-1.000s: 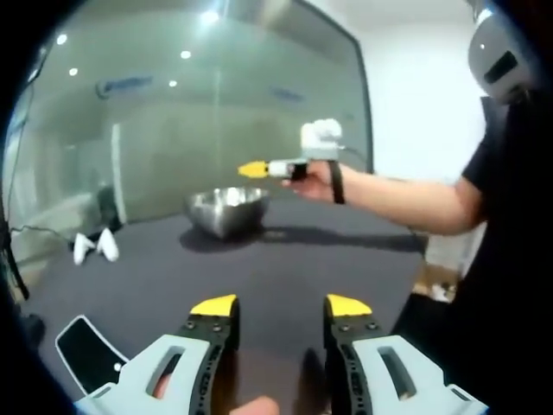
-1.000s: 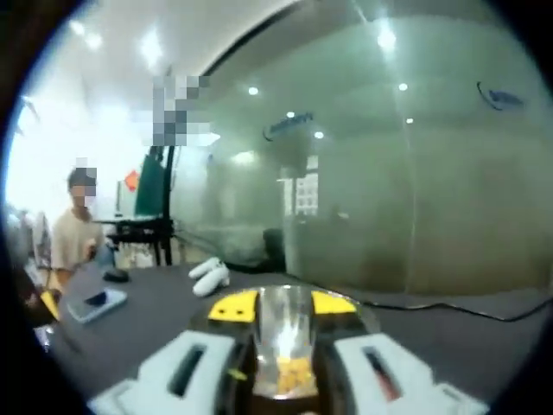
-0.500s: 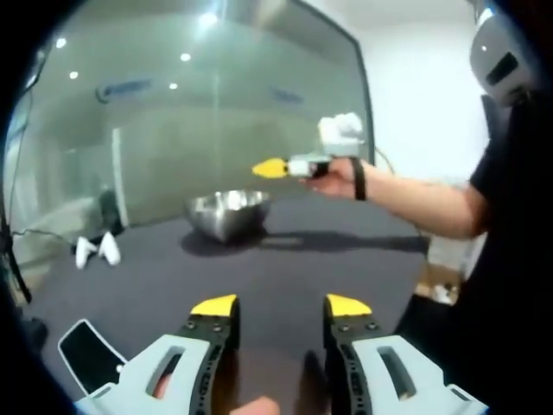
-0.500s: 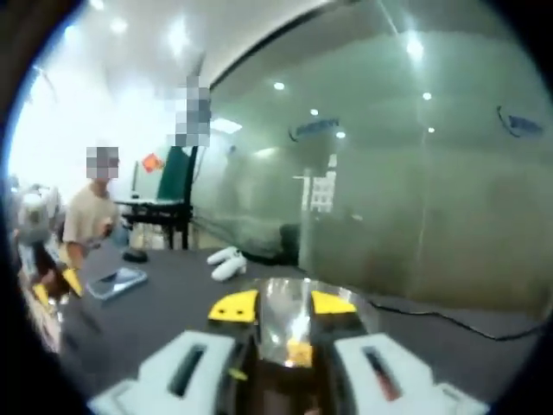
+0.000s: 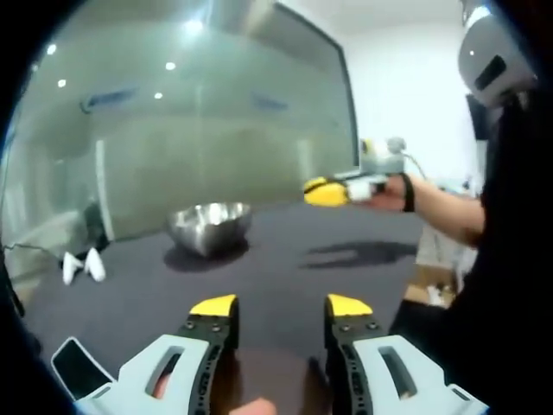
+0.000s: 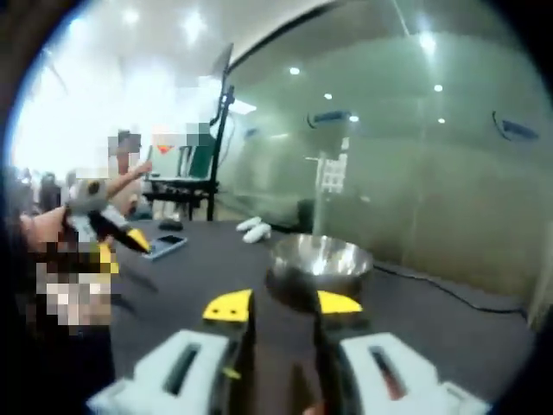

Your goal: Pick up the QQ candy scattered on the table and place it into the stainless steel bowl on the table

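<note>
The stainless steel bowl (image 5: pixel 209 226) stands on the dark table (image 5: pixel 276 268), far ahead of my left gripper (image 5: pixel 281 307), which is open with nothing between its yellow tips. In the left gripper view, my right gripper (image 5: pixel 328 192) hovers above the table to the right of the bowl, held by a hand (image 5: pixel 386 192). In the right gripper view the bowl (image 6: pixel 320 259) sits just beyond my right gripper (image 6: pixel 282 304), whose jaws stand apart and hold nothing. The bowl's inside is hidden from this low angle. My left gripper (image 6: pixel 117 235) enters from the left.
Two white controllers (image 5: pixel 78 266) lie left of the bowl, with a phone (image 5: pixel 73 367) near the left table edge. In the right gripper view the phone (image 6: pixel 164 246), the controllers (image 6: pixel 253 229) and a black cable (image 6: pixel 449 294) lie on the table. A glass wall runs behind.
My right gripper has drawn back from over the bowl, moving right and away; its view now has the bowl from the side instead of down into it. The left gripper has barely moved.
</note>
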Tool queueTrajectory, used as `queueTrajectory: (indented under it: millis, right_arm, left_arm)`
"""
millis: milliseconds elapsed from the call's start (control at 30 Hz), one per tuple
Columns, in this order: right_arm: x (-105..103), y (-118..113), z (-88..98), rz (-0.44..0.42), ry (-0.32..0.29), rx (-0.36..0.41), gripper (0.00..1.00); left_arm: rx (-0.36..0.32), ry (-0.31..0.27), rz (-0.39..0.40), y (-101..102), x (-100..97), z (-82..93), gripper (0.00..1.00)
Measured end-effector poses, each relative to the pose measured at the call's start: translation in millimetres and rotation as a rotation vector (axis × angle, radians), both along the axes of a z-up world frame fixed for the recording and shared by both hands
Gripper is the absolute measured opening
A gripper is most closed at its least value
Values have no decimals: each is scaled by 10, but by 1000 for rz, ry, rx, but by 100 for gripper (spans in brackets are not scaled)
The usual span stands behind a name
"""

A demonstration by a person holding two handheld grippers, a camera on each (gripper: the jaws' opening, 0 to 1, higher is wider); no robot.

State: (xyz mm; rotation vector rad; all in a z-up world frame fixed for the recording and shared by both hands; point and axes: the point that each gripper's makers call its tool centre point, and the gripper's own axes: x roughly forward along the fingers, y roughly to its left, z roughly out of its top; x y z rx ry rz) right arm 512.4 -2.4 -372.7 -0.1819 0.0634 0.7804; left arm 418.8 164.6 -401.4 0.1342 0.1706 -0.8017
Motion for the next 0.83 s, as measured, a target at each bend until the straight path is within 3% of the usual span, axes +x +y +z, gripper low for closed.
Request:
queueTrajectory:
  millis: [100,233,333,500,833]
  right_arm:
    - [-218,-106,-263,-5,85,21,26]
    - [-367,-210,-460,-18,90,-31,26]
    - [-413,-272,-445,-33,132,37,27]
    - [-394,-275,-375,-39,103,37,27]
    - [-391,-241,-409,-33,113,25,26]
  left_arm:
    - [8,5,-7,-28,-23,-19,41]
    - [8,7,-12,-43,-54,-13,41]
    - [11,5,-13,-45,-76,-16,41]
    - [12,3,-7,-19,-79,-20,41]
    - [7,-19,20,74,-52,31,41]
